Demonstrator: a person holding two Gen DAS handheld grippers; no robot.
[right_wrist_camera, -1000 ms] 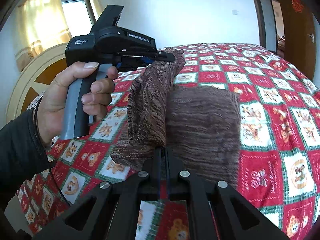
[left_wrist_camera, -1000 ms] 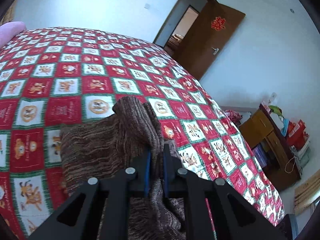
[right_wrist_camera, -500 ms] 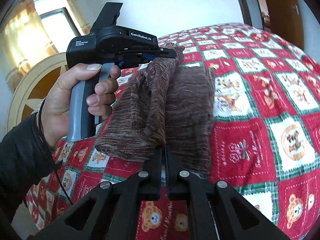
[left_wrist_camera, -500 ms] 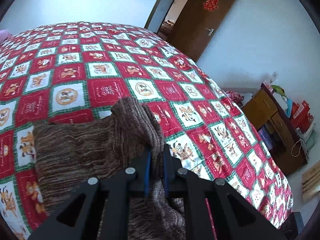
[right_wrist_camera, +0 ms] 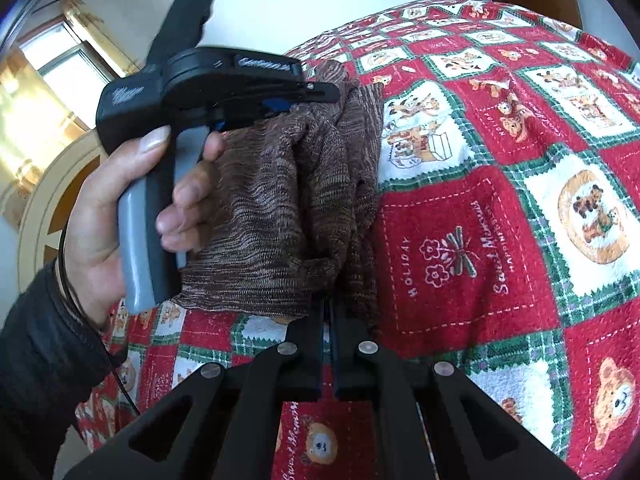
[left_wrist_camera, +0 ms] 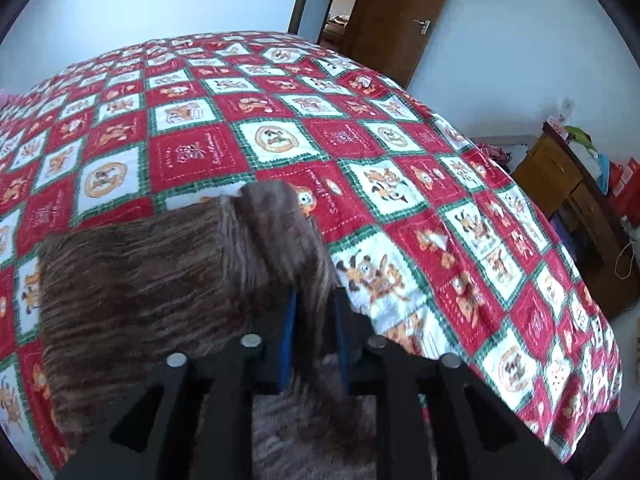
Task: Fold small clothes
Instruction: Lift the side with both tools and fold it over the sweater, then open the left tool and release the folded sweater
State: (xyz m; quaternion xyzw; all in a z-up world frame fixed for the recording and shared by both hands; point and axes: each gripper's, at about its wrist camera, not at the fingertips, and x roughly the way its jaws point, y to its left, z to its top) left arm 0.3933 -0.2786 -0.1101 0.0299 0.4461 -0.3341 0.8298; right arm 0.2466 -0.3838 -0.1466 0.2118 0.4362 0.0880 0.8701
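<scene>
A brown knit garment lies partly folded on the red, white and green patchwork bed cover. Its near edge is raised. My left gripper has its jaws opening; a fold of the knit still sits between the blue pads, which stand apart from each other. The right wrist view shows the same garment bunched and draped below the left gripper, which a person's hand holds. My right gripper is shut on the garment's lower corner, just above the cover.
An open brown door stands behind the bed. A wooden cabinet with clutter on top is at the right. A curtained window and a round headboard lie to the left. The bed cover stretches wide on the right.
Both grippers came down toward the bed with the folded knit edge. The left jaws, pinched tight before, have spread apart. The right jaws stay pinched on the cloth.
</scene>
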